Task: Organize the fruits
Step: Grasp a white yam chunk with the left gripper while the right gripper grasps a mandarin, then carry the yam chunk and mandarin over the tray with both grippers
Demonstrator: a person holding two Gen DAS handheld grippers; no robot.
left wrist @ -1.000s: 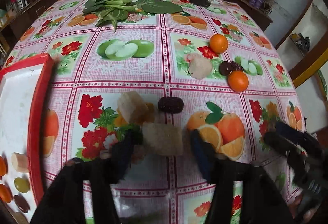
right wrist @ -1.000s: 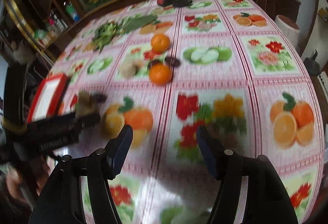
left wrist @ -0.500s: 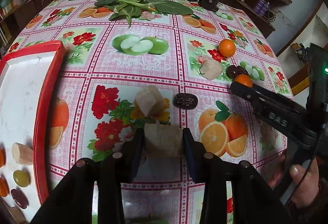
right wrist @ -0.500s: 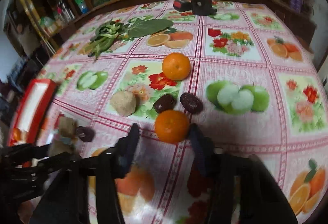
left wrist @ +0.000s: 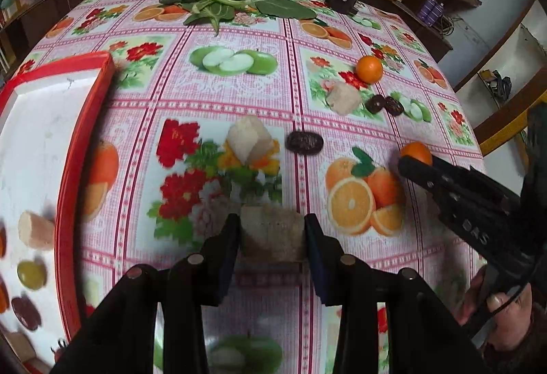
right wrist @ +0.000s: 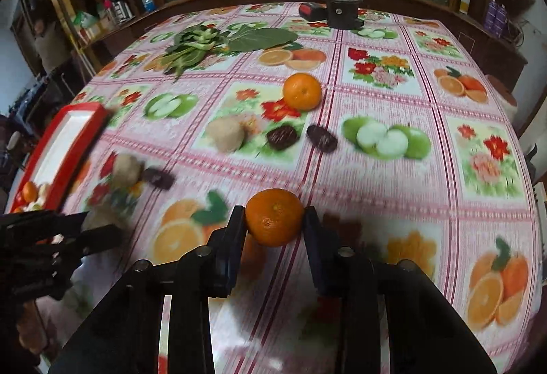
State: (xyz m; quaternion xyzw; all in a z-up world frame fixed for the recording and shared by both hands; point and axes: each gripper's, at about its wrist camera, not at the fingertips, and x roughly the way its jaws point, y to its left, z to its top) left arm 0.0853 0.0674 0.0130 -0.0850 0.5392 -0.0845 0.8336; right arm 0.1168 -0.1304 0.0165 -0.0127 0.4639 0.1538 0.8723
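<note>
An orange point(right wrist: 274, 216) is sitting between the jaws of the right gripper point(right wrist: 274, 220), both pads pressing its sides; the jaws have just been closing on it. A beige chunk point(left wrist: 271, 234) is being clamped by the left gripper point(left wrist: 271, 230), its jaws pressed against both sides.

Ahead of the left jaws, a second chunk point(left wrist: 249, 139) and a dark date point(left wrist: 304, 142) are lying side by side on the tablecloth point(left wrist: 212, 90). Farther ahead and to the right, a third chunk point(left wrist: 343, 97), two dates point(left wrist: 384, 104) and a second orange point(left wrist: 369, 69) are clustering together. Left of the left jaws, a red tray point(left wrist: 85, 134) is holding several small fruits. Far beyond the jaws, leafy greens point(left wrist: 218, 3) are lying.
</note>
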